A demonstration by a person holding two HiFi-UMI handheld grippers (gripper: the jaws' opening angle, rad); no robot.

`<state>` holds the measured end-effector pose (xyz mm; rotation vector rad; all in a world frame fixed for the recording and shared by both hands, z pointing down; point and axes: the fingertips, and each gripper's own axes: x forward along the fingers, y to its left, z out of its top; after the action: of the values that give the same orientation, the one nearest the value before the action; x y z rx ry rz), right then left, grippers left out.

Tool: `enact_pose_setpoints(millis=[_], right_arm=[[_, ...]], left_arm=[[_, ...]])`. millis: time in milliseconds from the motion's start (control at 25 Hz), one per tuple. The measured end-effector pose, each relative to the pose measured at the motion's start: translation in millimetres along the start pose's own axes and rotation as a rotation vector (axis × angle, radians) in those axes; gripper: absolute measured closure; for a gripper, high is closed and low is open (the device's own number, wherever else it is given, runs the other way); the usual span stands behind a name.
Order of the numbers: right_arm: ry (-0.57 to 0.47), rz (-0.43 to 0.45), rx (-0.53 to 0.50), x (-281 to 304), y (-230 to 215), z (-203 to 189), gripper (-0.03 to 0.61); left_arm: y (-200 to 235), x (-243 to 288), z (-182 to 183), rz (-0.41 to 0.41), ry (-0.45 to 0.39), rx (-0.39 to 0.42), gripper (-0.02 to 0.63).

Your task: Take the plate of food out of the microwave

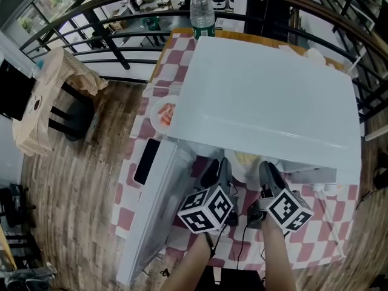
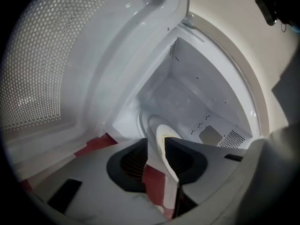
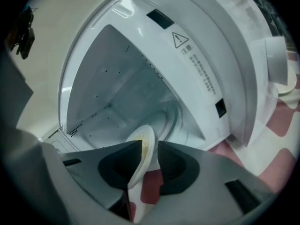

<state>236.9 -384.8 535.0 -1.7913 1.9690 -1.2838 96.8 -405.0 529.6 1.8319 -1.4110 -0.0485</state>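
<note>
The biggest thing under me is the table with the pink-and-white checked cloth (image 1: 330, 241), and on it sits the boxy white microwave (image 1: 267, 96), seen from above. Its white door with the dark window (image 1: 151, 205) hangs wide open to the left. My left gripper (image 1: 218, 166) and right gripper (image 1: 267, 168) both reach into the mouth of the oven, side by side, each tilted a little downward. Between them is the round white plate (image 1: 244, 170), at the front of the cavity and poking out past the oven's front edge. On each side its rim runs between a gripper's jaws. It lies against one pad and the other pad stands off, with cloth showing through the gap, so neither pair is clamped on it. Pale yellow food (image 3: 137, 142) sits on the plate.
</note>
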Motion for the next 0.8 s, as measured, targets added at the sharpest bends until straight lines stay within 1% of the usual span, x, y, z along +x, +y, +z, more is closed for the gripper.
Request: enact_pose_setpoints(millis=[80,240,400,480,560,720,800], right_arm=[[0.003,0.003,0.001,2.8,-0.6,1.8,0.473],[0.016,0.018,0.021,5.7,-0.1,2.4,0.482],[0.030,0.028,0.030,8.6,0.2,-0.1,0.491],[0.036,0.027,0.030,10.3,0.3,-2.2,0.507],[0.035,0.020,0.027,10.9,-0.5,-3.1,0.535],[0.029,0.027,0.038,10.0,0.4,-3.5,0.538],[0.031,0.027,0.036,10.4,1.8,-5.3,0.540]], left_arm=[[-1.3,2.6,-0.2,-0.007,0.002,-0.006,0.495],[-2.7,9.5,-8.0,-0.019,0.033,-0.012,0.495],[-1.4,12.2,-9.0,-0.014,0.026,-0.035,0.495],[-0.8,13.8,-8.7,-0.013,0.026,-0.039,0.492],[-1.3,15.3,-8.9,-0.016,0.031,-0.040,0.492],[-8.6,16.5,-15.8,-0.042,0.060,-0.027,0.492],[-11.2,15.9,-19.1,-0.049,0.064,-0.019,0.529]])
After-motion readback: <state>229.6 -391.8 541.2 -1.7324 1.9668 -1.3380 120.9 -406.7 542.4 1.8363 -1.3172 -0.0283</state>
